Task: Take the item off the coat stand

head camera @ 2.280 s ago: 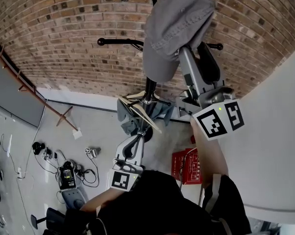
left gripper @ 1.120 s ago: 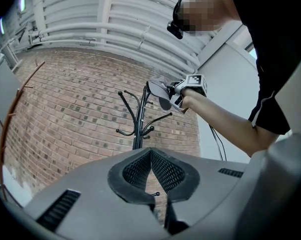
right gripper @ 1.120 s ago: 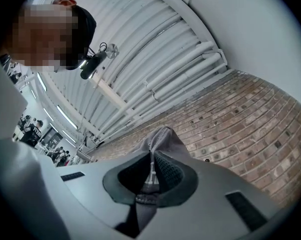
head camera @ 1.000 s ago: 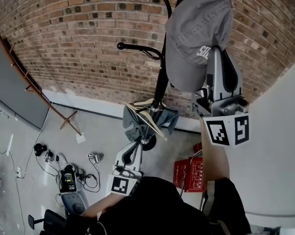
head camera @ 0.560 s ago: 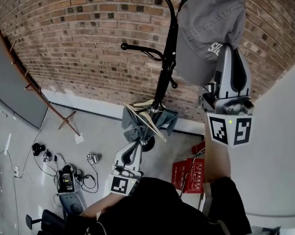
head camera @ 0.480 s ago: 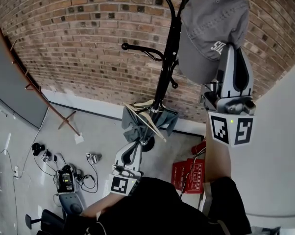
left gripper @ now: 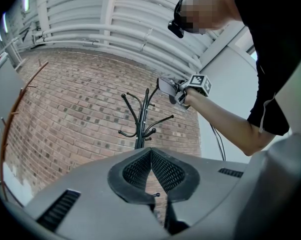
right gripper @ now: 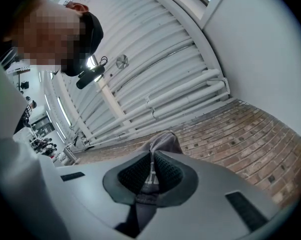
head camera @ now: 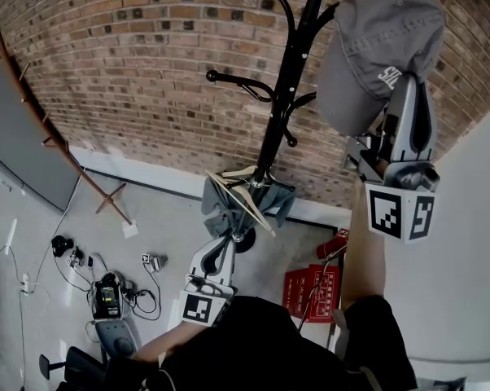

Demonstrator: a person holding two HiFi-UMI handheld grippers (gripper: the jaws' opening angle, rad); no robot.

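Some of cap [head camera: 375, 39] behind right gripper [head camera: 404, 84]

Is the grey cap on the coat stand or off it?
Off, it seems: the cap hangs beside the coat stand, pinched by the right gripper, jaws shut on it. Whether it touches the nearest hook, cannot tell.

Cap [head camera: 367, 39] lettering [head camera: 389, 76] partly hidden, not legible
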